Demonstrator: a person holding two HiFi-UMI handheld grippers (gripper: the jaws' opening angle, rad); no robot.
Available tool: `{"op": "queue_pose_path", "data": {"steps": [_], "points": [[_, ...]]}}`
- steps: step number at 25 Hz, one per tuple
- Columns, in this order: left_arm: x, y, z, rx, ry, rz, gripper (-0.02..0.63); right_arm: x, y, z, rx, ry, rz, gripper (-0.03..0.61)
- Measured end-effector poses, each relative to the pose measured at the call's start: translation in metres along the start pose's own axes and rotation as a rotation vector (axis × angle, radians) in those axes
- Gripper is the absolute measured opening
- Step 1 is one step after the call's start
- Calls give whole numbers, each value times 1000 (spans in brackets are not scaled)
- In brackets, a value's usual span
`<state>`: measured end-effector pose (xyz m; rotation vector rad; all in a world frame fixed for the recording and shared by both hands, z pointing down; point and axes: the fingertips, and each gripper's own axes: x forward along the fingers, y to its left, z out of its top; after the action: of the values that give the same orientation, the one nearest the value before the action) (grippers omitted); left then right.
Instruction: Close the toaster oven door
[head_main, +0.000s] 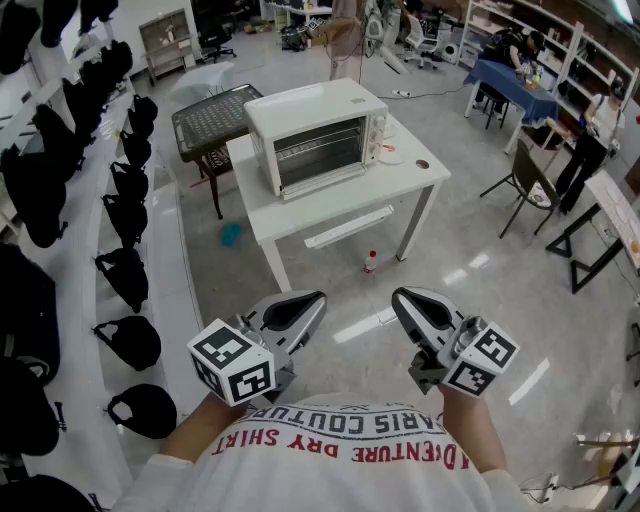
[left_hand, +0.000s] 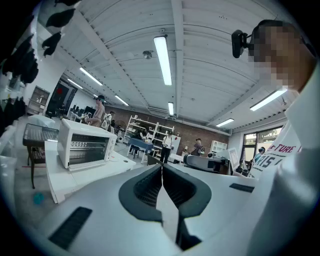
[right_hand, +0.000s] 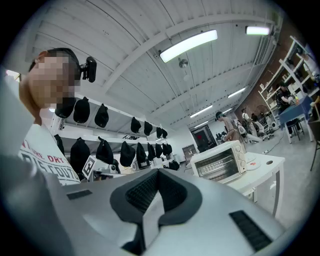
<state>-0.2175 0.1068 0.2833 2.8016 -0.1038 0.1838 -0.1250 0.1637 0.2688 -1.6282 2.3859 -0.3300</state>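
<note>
One toaster oven (head_main: 318, 140) stands on one white surface (head_main: 330, 205). Well short of that oven hover two tools, the left tongs (head_main: 312, 302) and right tongs (head_main: 402, 300), both pinched together and empty.

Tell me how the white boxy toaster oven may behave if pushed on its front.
The white boxy toaster oven looks rigid and wide-based, so it probably will not tip. On the smooth white table it might slide backwards slightly.
</note>
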Motion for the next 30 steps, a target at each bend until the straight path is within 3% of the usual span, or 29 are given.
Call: {"op": "queue_pose_path", "data": {"steps": [10, 20, 30], "points": [[32, -13, -5, 9, -9, 1, 29, -27, -23, 8, -28, -11, -11, 23], [70, -30, -19, 24, 7, -43, 29, -71, -61, -2, 36, -40, -103, 25], [100, 9, -30, -27, 34, -9, 29, -64, -111, -18, 91, -15, -144, 25]]}}
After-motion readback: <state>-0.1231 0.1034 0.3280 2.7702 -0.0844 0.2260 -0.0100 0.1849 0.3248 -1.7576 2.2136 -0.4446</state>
